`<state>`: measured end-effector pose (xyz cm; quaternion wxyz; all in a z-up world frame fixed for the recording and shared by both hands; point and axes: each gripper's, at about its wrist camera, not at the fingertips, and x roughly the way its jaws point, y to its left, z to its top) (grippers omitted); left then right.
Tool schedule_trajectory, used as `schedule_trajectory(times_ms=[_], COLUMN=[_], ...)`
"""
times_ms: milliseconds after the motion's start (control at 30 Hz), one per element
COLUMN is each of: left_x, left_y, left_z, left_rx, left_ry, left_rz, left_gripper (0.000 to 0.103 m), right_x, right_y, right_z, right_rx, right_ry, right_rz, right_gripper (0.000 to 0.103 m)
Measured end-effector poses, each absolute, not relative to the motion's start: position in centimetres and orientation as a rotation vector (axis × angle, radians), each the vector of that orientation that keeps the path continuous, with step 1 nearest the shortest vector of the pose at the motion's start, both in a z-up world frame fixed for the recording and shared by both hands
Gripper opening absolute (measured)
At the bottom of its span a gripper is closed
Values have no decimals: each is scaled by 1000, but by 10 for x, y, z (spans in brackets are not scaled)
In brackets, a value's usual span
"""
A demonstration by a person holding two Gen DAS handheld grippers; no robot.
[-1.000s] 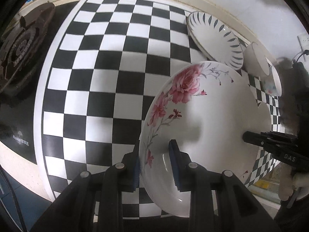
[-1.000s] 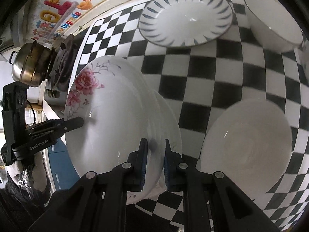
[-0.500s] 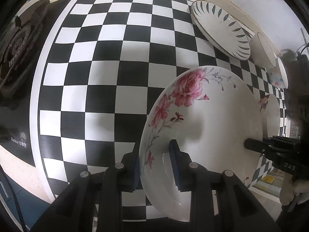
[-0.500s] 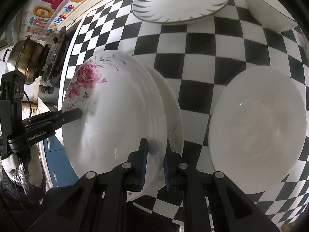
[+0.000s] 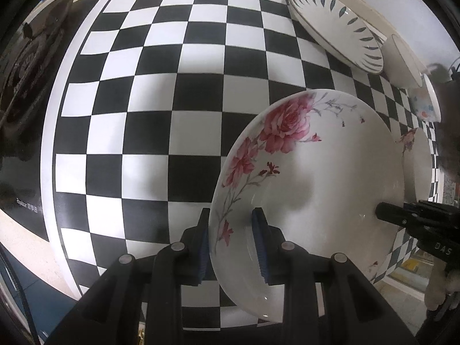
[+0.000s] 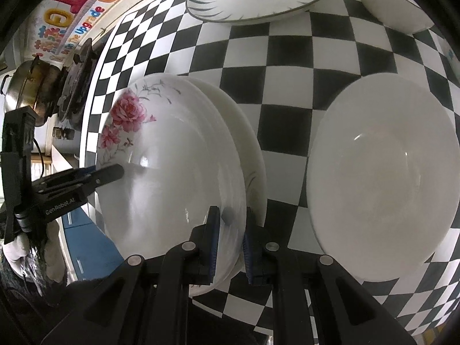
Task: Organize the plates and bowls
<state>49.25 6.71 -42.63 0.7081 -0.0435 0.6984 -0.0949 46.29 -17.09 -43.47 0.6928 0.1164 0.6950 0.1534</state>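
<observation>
glossy ceramic rose plate [image 5: 330, 178], shiny metal pot [image 6: 28, 86]

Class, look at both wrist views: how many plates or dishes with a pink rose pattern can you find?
2. The upper rose plate is gripped on opposite rims by both grippers. The lower rose plate lies directly beneath it, mostly covered. Others may be hidden.

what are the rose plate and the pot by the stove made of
Rose plate: looks like glazed ceramic or porcelain, glossy white with sharp light glints and a printed pink flower pattern; melamine can't be ruled out. Pot: looks like polished metal, probably stainless steel, with mirror-like reflections on its rounded side.
</observation>
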Motion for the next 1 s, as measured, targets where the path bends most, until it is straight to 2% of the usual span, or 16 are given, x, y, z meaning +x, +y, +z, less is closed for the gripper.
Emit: schedule_trajectory(times_ms=[767, 1000], left_x=[496, 495], left_y=[40, 37], left_z=[-422, -419], left_rx=[-36, -33], left_ry=[1551, 1551], left_rz=[-165, -161], left_gripper=[25, 25], right_x=[467, 466], right_y=[-145, -149], right_z=[-429, -431], right_rx=[163, 209], right_ry=[1638, 1636], right_rz=[173, 150], right_gripper=[20, 20])
